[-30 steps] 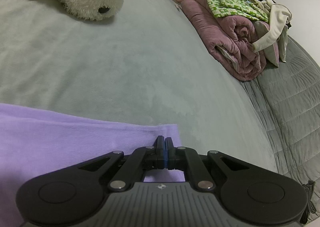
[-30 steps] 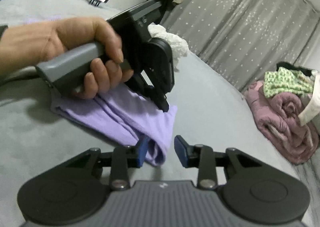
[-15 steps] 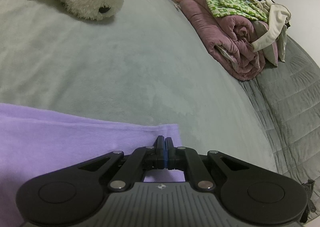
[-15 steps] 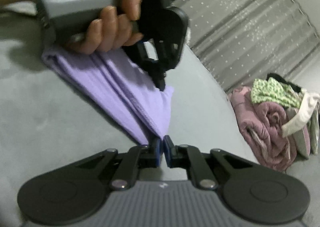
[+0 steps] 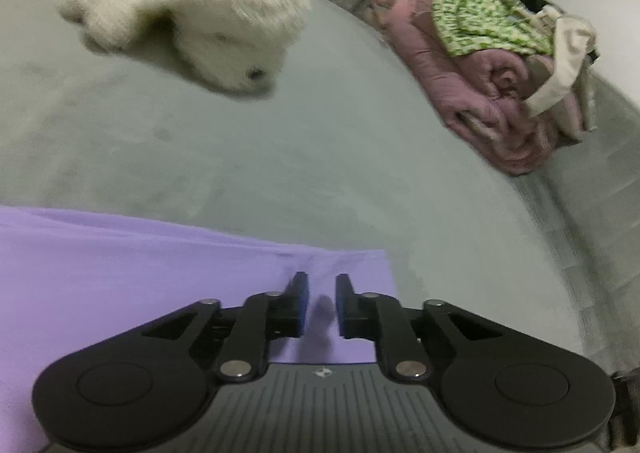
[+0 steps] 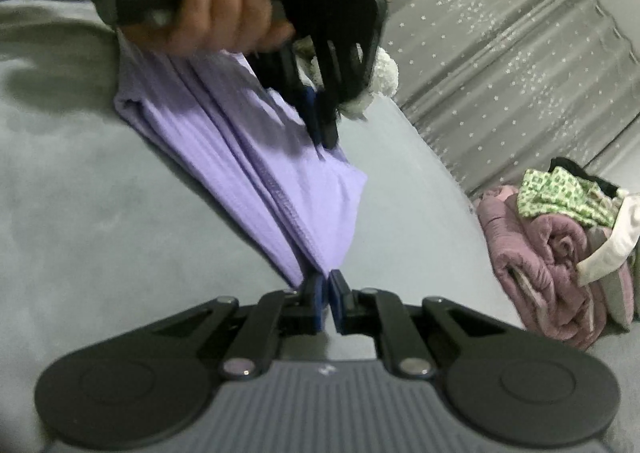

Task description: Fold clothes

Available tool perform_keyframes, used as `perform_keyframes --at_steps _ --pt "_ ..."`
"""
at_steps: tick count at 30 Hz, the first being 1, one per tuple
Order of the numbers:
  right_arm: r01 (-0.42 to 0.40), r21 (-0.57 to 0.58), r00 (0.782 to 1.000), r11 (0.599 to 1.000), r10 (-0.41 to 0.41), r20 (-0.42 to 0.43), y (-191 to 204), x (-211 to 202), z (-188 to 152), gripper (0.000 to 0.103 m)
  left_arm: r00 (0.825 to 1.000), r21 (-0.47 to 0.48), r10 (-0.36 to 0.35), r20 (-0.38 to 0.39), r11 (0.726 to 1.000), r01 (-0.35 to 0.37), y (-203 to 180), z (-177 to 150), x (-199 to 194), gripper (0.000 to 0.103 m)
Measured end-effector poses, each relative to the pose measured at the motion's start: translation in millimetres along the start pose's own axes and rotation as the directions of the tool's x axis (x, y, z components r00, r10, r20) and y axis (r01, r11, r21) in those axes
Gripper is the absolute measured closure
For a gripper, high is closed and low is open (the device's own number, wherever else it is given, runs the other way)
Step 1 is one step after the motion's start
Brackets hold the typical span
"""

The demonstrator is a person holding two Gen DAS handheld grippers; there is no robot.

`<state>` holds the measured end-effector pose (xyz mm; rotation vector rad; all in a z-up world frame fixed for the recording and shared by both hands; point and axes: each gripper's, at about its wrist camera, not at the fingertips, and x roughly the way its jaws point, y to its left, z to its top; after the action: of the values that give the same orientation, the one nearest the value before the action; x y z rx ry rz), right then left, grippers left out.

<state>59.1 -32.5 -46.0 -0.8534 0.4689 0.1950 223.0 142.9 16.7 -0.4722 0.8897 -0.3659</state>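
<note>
A lilac garment [image 6: 256, 173] lies folded into a narrow band on a grey bed cover [image 5: 280, 157], running from the upper left toward the bottom centre of the right wrist view. The right gripper [image 6: 325, 295] is clamped on its near corner. The left gripper [image 5: 320, 299], held in a hand [image 6: 224, 9] at the top of that view, has just been opening; its jaws stand apart above the cloth, gripping nothing. Folding looks partly done, with a further fold likely. A heap of unfolded clothes [image 6: 560, 245] waits at the right edge.
</note>
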Motion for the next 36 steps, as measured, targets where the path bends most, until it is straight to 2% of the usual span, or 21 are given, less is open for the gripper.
perform_keyframes --at_steps 4,7,11,12,15,16,20,22,24,25,26,29,31,34,36 --pt "0.005 -0.003 1.0 1.0 -0.005 0.003 0 1 0 0.095 0.994 -0.008 0.11 0.006 0.994 -0.11 4 -11 -34 0.081" --pt "-0.021 0.027 1.0 0.999 0.021 0.0 -6 3 1 0.095 0.982 -0.071 0.189 -0.024 0.979 -0.19 19 -24 -58 0.08" --pt "-0.049 0.052 0.999 0.997 0.049 -0.008 -12 5 3 0.095 0.959 -0.067 0.285 -0.003 0.956 -0.284 41 -48 -93 0.078" --pt "-0.045 0.048 0.999 0.998 0.045 -0.009 -11 4 3 0.095 0.947 -0.062 0.321 0.006 0.945 -0.32 42 -51 -103 0.078" --pt "-0.032 0.037 0.999 0.999 0.032 -0.009 -5 1 3 0.095 0.89 -0.042 0.456 0.026 0.89 -0.455 39 -56 -128 0.072" --pt "-0.034 0.043 0.999 0.998 0.034 -0.009 -6 1 3 0.095 0.883 -0.05 0.468 0.041 0.883 -0.466 40 -57 -135 0.071" --pt "-0.053 0.074 0.999 0.996 0.054 -0.004 -8 -6 1 0.095 0.886 -0.129 0.455 0.089 0.887 -0.443 44 -64 -153 0.07" --pt "-0.071 0.094 0.997 0.993 0.072 0.001 -11 -13 1 0.094 0.895 -0.197 0.43 0.118 0.894 -0.403 50 -68 -157 0.07" --pt "-0.098 0.115 0.995 0.988 0.098 0.003 -16 -22 -3 0.093 0.883 -0.225 0.454 0.118 0.878 -0.422 55 -65 -157 0.07" --pt "-0.11 0.129 0.994 0.986 0.11 0.005 -20 -27 -5 0.088 0.875 -0.235 0.471 0.115 0.868 -0.436 57 -62 -157 0.07" --pt "-0.109 0.15 0.994 0.983 0.109 0.01 -25 -31 -6 0.078 0.867 -0.245 0.485 0.115 0.86 -0.448 59 -59 -159 0.07" --pt "-0.089 0.224 0.996 0.971 0.084 0.03 -46 -42 -8 0.072 0.855 -0.256 0.489 0.17 0.86 -0.441 62 -49 -167 0.069" --pt "-0.108 0.324 0.994 0.94 0.094 0.058 -65 -44 -1 0.073 0.848 -0.263 0.49 0.204 0.861 -0.434 63 -42 -172 0.067" --pt "-0.207 0.471 0.978 0.857 0.17 0.122 -84 -35 21 0.073 0.87 -0.272 0.444 0.215 0.883 -0.384 68 -43 -170 0.067" --pt "-0.28 0.552 0.96 0.785 0.224 0.168 -92 -26 38 0.073 0.879 -0.266 0.429 0.209 0.89 -0.371 69 -44 -160 0.067"
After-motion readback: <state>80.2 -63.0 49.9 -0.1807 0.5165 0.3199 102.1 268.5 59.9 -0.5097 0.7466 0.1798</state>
